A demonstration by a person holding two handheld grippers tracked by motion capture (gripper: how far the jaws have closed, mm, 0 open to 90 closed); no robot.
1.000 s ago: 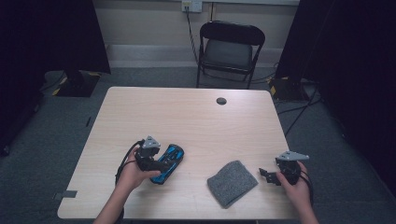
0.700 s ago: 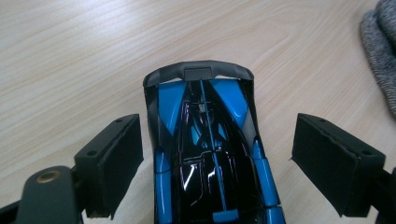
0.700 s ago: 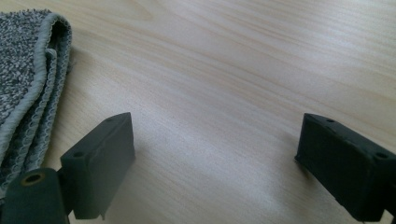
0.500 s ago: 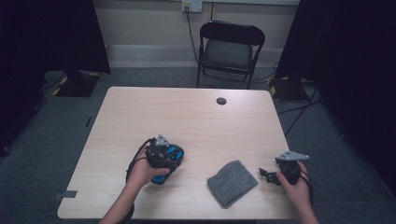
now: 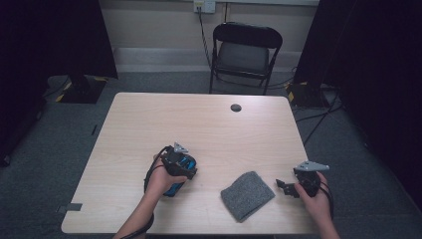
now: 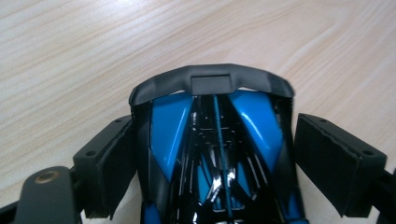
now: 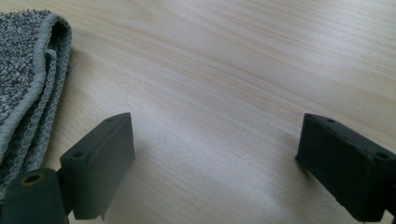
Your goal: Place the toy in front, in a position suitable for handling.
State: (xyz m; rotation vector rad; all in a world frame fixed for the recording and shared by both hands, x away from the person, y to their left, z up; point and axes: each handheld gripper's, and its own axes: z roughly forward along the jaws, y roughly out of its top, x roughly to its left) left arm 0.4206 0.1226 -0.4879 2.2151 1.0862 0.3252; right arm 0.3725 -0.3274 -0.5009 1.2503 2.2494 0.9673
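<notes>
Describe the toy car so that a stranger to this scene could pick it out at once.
On the pale wooden table, look at the near left part, where the left gripper straddles the toy car. It is glossy blue and black, unlike the flat grey folded cloth lying to its right.

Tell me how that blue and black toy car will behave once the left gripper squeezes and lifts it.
The toy car looks like glossy hard plastic, so it should stay stiff but may slip against the pads. It is probably light for its size. The left gripper straddles its narrow body, jaws not quite touching; if it has wheels, a nudge could roll it.
</notes>
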